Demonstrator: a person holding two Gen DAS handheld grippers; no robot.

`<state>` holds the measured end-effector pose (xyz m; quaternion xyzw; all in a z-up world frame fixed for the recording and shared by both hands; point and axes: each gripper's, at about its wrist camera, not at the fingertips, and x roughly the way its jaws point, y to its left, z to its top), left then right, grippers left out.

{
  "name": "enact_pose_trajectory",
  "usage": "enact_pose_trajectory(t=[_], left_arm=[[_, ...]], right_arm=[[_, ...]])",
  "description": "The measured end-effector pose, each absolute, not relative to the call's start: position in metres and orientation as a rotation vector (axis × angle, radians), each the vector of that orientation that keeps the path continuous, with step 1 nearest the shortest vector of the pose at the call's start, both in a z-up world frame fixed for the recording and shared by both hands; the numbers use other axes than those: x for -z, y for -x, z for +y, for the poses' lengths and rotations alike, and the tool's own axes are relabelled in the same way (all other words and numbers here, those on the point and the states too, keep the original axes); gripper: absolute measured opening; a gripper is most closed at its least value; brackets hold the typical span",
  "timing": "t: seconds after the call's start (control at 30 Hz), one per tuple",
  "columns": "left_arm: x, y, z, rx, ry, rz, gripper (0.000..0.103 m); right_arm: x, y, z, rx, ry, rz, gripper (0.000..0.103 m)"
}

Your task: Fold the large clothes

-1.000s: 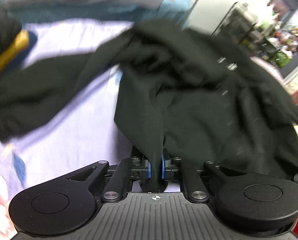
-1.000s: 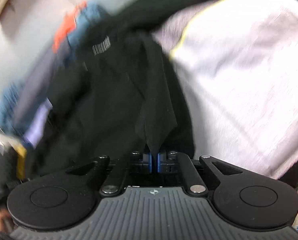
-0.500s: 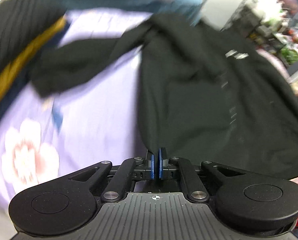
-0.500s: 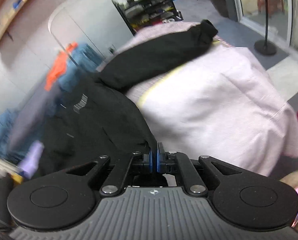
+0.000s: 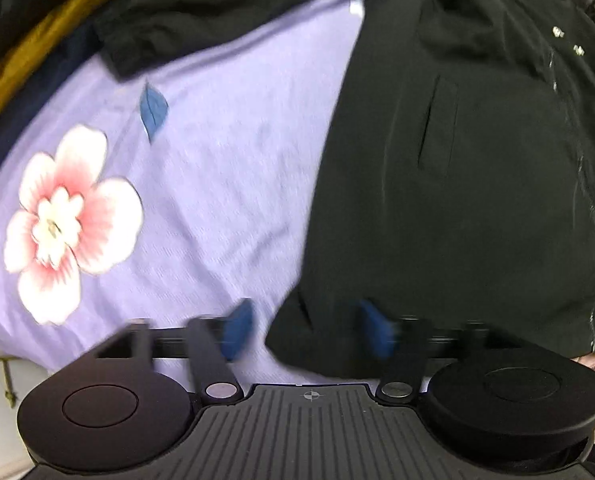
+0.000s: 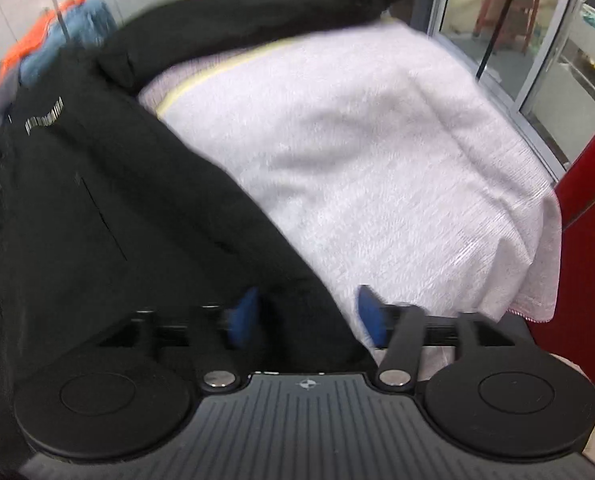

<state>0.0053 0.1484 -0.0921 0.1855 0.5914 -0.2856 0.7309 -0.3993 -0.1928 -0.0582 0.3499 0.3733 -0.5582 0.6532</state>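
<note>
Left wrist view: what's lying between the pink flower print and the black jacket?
Only bare lilac sheet lies between the pink flower print and the black jacket in the left wrist view.

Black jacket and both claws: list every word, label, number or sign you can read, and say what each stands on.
None can be read.
White print across the chest of the black jacket: barcode-like strokes, too blurred to read.
Two small white marks on the jacket in the left wrist view: too small to read.
Crosshair sign on the left claw body and on the right claw body: a symbol only, no letters.
</note>
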Motion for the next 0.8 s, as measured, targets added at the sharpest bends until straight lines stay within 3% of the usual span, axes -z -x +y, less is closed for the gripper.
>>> enact_pose_trajectory(t=[0.23,0.43,0.8], left_arm=[[0.030,-0.052,0.144,0.616,-0.334,1.124,0.103],[-0.022,-0.087,0.095,0.699,-0.357,0.955,0.103],[-0.017,-0.074,0.017,0.952,-0.406,0.933,0.103]], right_arm=[[0.017,0.405,-0.194,1.306,-0.806,0.728,0.085],[-0.004,0.349,-0.197,1.180,-0.836,0.666,0.086],[-0.025,0.263,-0.236,1.061,-1.029,0.488,0.086]])
